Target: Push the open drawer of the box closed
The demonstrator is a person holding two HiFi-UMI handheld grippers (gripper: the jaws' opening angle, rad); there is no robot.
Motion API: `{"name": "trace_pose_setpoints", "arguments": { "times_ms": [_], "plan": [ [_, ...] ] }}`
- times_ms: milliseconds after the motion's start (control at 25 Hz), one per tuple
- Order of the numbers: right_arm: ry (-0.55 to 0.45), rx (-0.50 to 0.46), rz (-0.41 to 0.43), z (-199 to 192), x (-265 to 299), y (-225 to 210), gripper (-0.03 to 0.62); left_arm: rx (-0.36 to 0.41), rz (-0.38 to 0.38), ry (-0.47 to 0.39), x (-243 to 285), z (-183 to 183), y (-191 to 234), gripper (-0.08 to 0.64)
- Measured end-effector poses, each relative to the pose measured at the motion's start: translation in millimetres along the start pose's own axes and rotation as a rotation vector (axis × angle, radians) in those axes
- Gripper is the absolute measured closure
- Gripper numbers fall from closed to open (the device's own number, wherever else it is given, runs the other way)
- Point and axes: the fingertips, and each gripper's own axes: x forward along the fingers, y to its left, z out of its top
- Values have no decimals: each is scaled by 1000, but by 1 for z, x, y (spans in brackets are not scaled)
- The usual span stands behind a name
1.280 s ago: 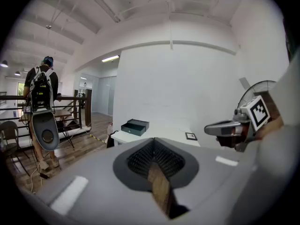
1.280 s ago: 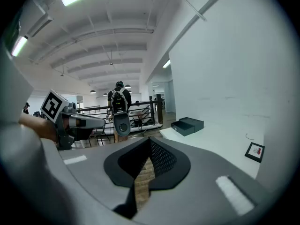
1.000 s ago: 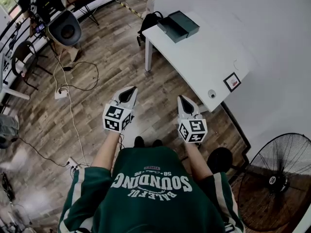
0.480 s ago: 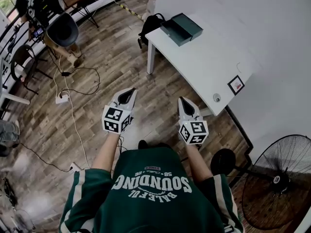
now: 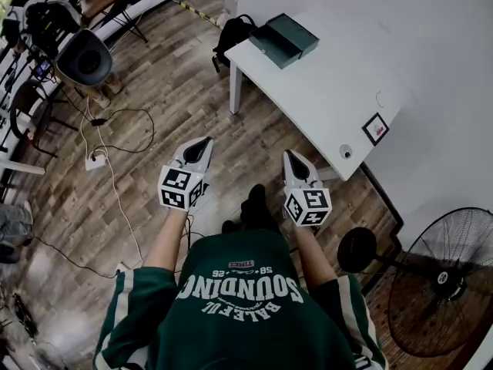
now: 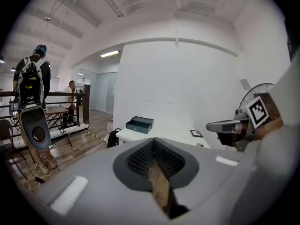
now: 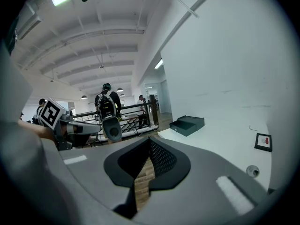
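At the far corner of the table (image 5: pixel 339 99): box (image 5: pixel 299 31), drawer (image 5: pixel 269 46) out. Approach step, I judge. I hold both grippers over the floor, well short of it. Next: close in, set a tip flat on the drawer front. Left gripper (image 5: pixel 205 141) and right gripper (image 5: pixel 289 155) clenched, holding nothing.

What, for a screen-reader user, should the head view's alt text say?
From above: a person in green holds the left gripper and right gripper, both shut and empty, over wooden floor, short of a white table bearing a dark box, its drawer open.
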Motion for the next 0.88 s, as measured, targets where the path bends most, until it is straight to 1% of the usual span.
{"name": "trace_pose_setpoints", "arguments": {
  "times_ms": [200,400,600,880],
  "plan": [
    [7,19,-12,4,30,-21,589,-3,-13,14,37,9,15,508],
    [14,18,-16,17,78,-59,589,-4,-22,17,94,25,31,508],
    [17,11,1,43,131,-100,589,-8,-11,19,155,53,51,508],
    [18,-4,41,78,204,-166,591,-5,-6,21,254,91,61,508]
  ]
}}
